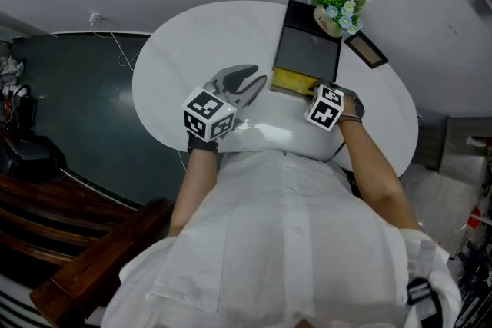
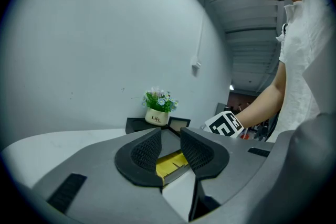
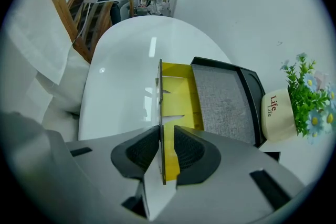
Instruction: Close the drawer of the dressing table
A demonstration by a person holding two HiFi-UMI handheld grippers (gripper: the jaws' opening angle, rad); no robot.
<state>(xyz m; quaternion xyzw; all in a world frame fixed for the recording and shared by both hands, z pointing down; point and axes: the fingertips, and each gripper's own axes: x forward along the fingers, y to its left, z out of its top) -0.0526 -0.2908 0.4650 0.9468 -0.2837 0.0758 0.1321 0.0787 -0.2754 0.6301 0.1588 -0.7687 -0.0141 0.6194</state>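
- The drawer (image 1: 290, 79) is yellow inside and stands pulled out of the dressing table (image 1: 307, 50), a small dark case with a grey top, towards the person.
- In the right gripper view the drawer (image 3: 178, 94) shows dividers, and its thin front panel (image 3: 160, 107) is seen edge-on.
- The right gripper (image 1: 312, 89) points steeply down at the drawer's front. Its jaws are slightly apart and straddle the front panel.
- In its own view the right gripper (image 3: 167, 150) has the panel close against one pad. A slit of yellow shows before the other pad, so the panel is not clamped.
- The left gripper (image 1: 256, 78) hovers over the tabletop (image 1: 192, 50) just beside the drawer, pointing almost level towards it.
- In its own view the left gripper (image 2: 170, 152) has its jaws apart with nothing between them; the yellow drawer shows beyond the gap.
- Each gripper carries a cube with square markers: the left cube (image 1: 209, 113) and the right cube (image 1: 325, 106).
- The dressing table sits on the far side of the white oval tabletop.
- A cream flower pot (image 1: 332, 19) with small blue and pink flowers stands at the case's far right corner.
- A picture frame (image 1: 367, 50) lies just beside the pot.
- The person's white shirt (image 1: 284, 242) fills the lower part of the head view.
- Brown wooden furniture (image 1: 92, 265) stands at the lower left.
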